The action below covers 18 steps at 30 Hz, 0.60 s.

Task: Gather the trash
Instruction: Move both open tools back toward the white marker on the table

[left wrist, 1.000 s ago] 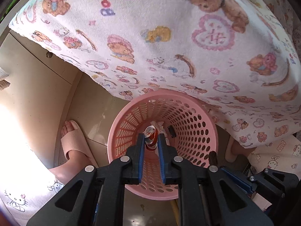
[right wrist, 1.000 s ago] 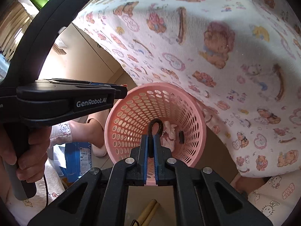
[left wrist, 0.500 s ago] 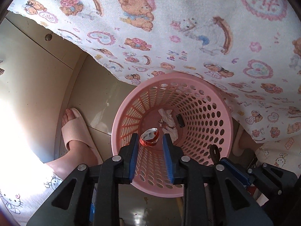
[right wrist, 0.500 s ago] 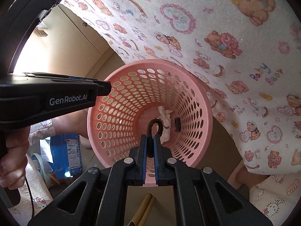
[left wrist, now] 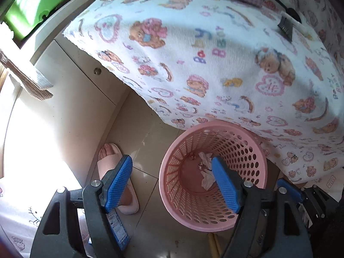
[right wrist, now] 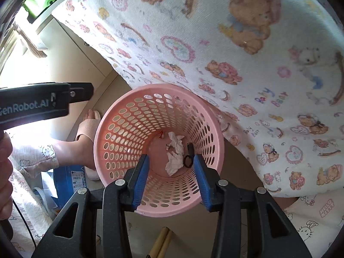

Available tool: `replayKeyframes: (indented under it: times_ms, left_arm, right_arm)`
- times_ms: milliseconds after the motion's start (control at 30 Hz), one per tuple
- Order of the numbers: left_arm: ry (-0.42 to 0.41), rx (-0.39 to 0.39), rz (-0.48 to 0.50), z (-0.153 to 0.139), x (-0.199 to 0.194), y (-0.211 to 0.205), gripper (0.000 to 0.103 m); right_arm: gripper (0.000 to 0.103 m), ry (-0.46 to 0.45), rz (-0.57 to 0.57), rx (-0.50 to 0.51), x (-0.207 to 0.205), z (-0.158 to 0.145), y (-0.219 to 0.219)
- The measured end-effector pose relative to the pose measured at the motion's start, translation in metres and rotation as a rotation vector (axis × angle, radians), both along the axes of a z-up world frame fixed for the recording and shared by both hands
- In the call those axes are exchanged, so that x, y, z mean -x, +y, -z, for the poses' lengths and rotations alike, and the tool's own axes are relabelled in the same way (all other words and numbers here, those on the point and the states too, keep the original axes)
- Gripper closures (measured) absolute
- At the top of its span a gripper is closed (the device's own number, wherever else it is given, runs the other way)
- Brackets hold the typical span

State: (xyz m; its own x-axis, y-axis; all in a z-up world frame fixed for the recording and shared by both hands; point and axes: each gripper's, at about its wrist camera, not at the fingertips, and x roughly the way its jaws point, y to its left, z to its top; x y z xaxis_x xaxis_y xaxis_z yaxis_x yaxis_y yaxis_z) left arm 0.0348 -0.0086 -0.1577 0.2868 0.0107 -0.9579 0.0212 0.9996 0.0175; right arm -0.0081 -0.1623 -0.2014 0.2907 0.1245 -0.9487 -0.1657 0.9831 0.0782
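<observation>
Since a second before, both grippers had let go: the red cap and the dark ring (right wrist: 187, 161) had dropped into the pink basket (right wrist: 111, 133). The left gripper (left wrist: 172, 185) stood wide apart and empty above the basket's left rim, one finger over the floor. The right gripper (right wrist: 171, 175) was spread wide too, holding nothing, straight above the basket mouth. Crumpled white tissue (right wrist: 175, 157) lay on the bottom beside the ring. Left of the basket stood a foot in a pink slipper (left wrist: 120, 178). Beyond, the bear-print cloth (left wrist: 215, 64) overhung the basket's far rim.
</observation>
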Motion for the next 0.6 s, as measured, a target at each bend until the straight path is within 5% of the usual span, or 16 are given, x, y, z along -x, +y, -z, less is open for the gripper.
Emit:
replayKeyframes:
  times_ms: [400, 600]
  left_arm:
    - [-0.351, 0.055, 0.028, -0.092, 0.018, 0.011, 0.025]
    - [-0.451, 0.052, 0.044, -0.131, 0.015, 0.012, 0.014]
  right_arm:
    - [0.039, -0.313, 0.017, -0.029, 0.020, -0.096, -0.005]
    - [0.028, -0.407, -0.023, -0.015, 0.024, -0.125, -0.005]
